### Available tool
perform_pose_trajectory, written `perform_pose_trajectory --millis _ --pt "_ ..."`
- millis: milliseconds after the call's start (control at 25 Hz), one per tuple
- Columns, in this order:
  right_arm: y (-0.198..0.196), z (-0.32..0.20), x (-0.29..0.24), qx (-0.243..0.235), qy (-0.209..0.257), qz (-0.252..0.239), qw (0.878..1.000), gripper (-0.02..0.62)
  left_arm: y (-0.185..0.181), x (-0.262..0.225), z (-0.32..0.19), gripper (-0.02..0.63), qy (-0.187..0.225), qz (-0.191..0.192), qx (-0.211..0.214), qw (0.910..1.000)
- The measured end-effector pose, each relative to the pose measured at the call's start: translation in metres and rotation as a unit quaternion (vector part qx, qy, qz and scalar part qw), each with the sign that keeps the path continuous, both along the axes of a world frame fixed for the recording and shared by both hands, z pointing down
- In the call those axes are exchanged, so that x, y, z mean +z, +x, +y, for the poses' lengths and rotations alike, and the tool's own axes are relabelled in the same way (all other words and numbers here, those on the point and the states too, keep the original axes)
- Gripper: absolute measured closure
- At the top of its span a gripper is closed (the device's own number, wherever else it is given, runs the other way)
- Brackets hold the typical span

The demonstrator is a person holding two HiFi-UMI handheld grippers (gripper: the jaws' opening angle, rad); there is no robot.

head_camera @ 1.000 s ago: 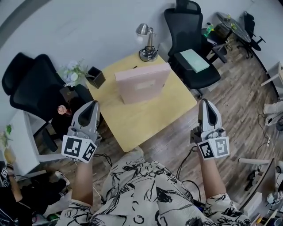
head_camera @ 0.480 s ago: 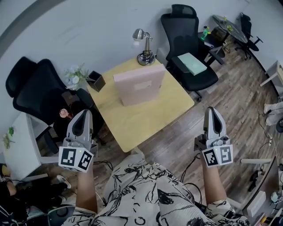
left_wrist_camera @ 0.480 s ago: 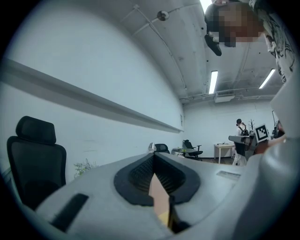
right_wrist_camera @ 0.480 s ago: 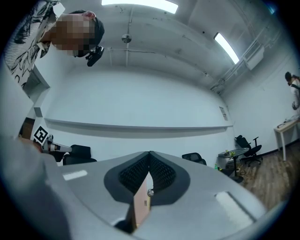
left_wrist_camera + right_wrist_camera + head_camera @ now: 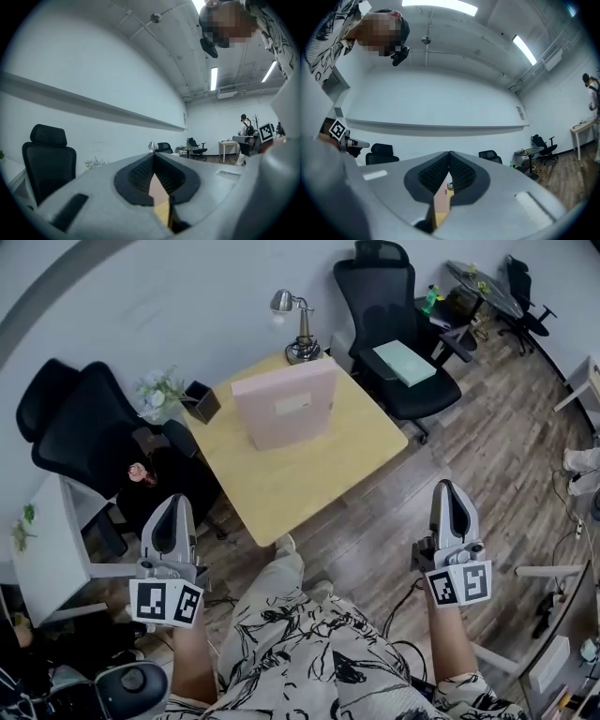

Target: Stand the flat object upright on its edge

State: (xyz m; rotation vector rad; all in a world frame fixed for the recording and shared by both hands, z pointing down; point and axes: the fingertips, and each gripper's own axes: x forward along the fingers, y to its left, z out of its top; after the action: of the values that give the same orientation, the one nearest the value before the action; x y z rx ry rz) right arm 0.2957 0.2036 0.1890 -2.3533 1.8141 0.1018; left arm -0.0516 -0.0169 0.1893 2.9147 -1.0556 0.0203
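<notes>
Left tool point(image 5: 174, 507) is clenched with nothing in it. Pads meet at the tips in its own view, and the pink sliver below them is just the far-off target seen through the slot. It hangs low at my left side, off the worktop point(image 5: 281, 488) and over the floor beside the black chair point(image 5: 80, 432).

Moving right:
- The pen holder point(image 5: 201, 401) sits at the worktop's back-left corner, clear of everything.
- The pink panel point(image 5: 284, 413) stands on its long edge toward the back of the worktop, broad face toward me. Nothing touches it.
- It looks free-standing. From this steep angle I can't rule out a slight backward lean.
- The desk lamp point(image 5: 298, 329) is just behind it at the rear corner, apparently not propping it.
- The second chair point(image 5: 389, 306) further right has a green folder point(image 5: 404, 363) on its seat. Not relevant.

Right tool point(image 5: 449, 491) is also clenched and empty, down by my right side over the wood floor, well apart from the worktop.

What changed over the last second: both tools pulled back toward my body and further from the worktop edge. The panel kept the same pose on the same spot.

My read is that it holds without support, so the stand-up step is done and this is the retreat. The only remaining risk is a bump to the worktop tipping it.
</notes>
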Motion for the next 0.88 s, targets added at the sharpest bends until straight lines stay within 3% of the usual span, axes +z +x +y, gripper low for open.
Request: perform_pose_trajectory --millis 480,640,880 --pt "-0.024 0.026 -0.021 0.01 0.007 0.019 1.0 0.586 -0.026 -0.002 0.012 0.607 -0.01 0.016 -0.006 0.9998" --pt "-0.039 0.03 -0.032 0.028 0.007 0.034 0.999 0.586 -0.04 -0.013 0.01 0.607 0.015 -0.004 -0.01 0.9998" --pt "-0.052 0.032 -0.03 0.043 -0.002 0.047 0.998 0.586 -0.065 -0.021 0.01 0.607 0.027 0.015 -0.024 0.9992"
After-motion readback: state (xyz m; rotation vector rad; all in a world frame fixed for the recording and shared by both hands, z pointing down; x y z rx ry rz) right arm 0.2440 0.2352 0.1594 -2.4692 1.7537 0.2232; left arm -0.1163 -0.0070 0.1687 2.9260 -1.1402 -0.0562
